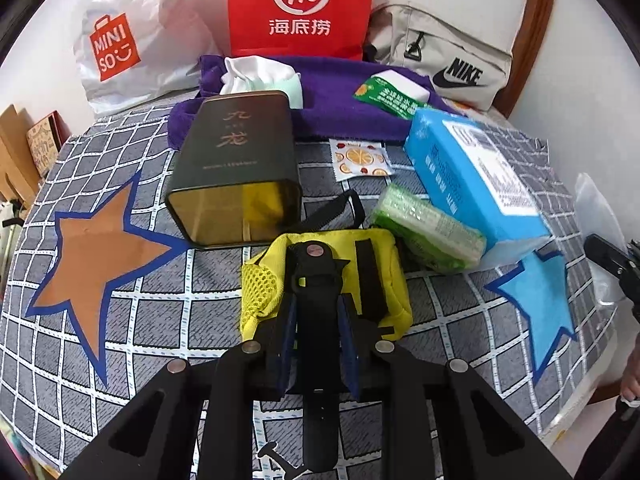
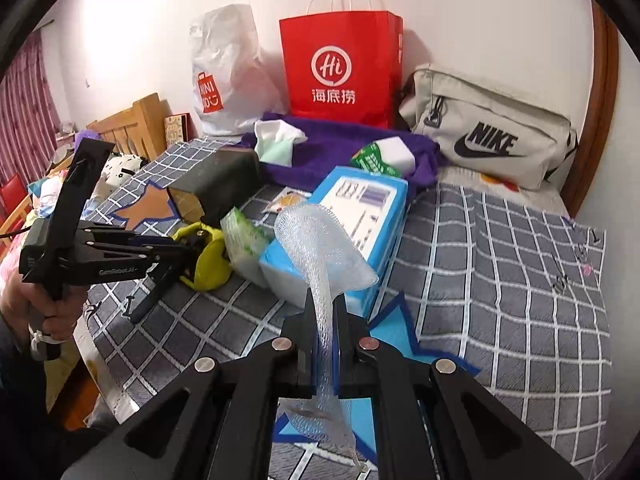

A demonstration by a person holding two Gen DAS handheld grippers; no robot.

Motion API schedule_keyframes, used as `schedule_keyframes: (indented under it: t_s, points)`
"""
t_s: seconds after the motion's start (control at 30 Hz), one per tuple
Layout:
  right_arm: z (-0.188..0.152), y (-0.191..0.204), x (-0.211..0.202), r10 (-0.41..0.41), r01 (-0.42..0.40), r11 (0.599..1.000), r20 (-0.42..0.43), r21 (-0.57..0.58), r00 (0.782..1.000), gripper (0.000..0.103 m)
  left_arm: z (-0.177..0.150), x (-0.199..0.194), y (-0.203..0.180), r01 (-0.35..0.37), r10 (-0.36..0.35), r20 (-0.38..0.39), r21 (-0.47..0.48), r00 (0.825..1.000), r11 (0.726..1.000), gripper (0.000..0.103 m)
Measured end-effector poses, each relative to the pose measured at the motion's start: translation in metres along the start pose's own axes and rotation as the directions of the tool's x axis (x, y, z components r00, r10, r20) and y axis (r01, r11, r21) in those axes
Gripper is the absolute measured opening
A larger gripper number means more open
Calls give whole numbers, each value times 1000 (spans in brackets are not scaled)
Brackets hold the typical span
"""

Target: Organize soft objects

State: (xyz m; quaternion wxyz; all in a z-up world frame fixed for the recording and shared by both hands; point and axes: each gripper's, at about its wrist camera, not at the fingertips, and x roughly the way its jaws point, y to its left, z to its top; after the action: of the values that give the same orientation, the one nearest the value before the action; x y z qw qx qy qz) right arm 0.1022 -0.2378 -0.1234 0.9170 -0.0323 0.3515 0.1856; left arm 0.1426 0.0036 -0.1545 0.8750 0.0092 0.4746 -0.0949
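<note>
A yellow pouch (image 1: 384, 264) with mesh side and black strap (image 1: 320, 280) lies on the checked bed cover. My left gripper (image 1: 317, 308) is shut on that strap, which runs between its blue pads. From the right wrist view the left gripper (image 2: 192, 242) reaches the pouch (image 2: 212, 264) from the left, held by a hand (image 2: 48, 308). My right gripper (image 2: 324, 304) is shut on a clear mesh net (image 2: 316, 232) that curls above its tips and hangs below them. The net lifts over a blue star patch (image 2: 396, 328). The right gripper (image 1: 612, 260) shows only partly at the left wrist view's right edge.
Beside the pouch lie a green pack (image 1: 428, 228), a blue tissue pack (image 1: 472, 176) and a dark open tin (image 1: 236, 168). Behind them are a purple towel (image 1: 332, 116), a red paper bag (image 1: 300, 8), a white Miniso bag (image 1: 132, 52) and a Nike bag (image 1: 448, 64). An orange star patch (image 1: 96, 256) marks the left.
</note>
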Motion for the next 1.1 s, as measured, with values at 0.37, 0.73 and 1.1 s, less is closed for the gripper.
schedule_keyframes:
  t_s: [0.37, 0.73, 1.1]
  points:
    - [17, 7, 7, 17, -17, 1000, 2, -14, 1000, 5, 7, -22, 0, 27, -28, 44, 5, 999, 1000, 20]
    - [36, 9, 16, 17, -17, 1000, -2, -11, 1000, 5, 23, -41, 11, 44, -41, 92, -24, 995, 999, 20]
    - [74, 1, 24, 10, -10, 1000, 26, 7, 1000, 5, 64, -46, 26, 39, -32, 126, -51, 991, 998, 20]
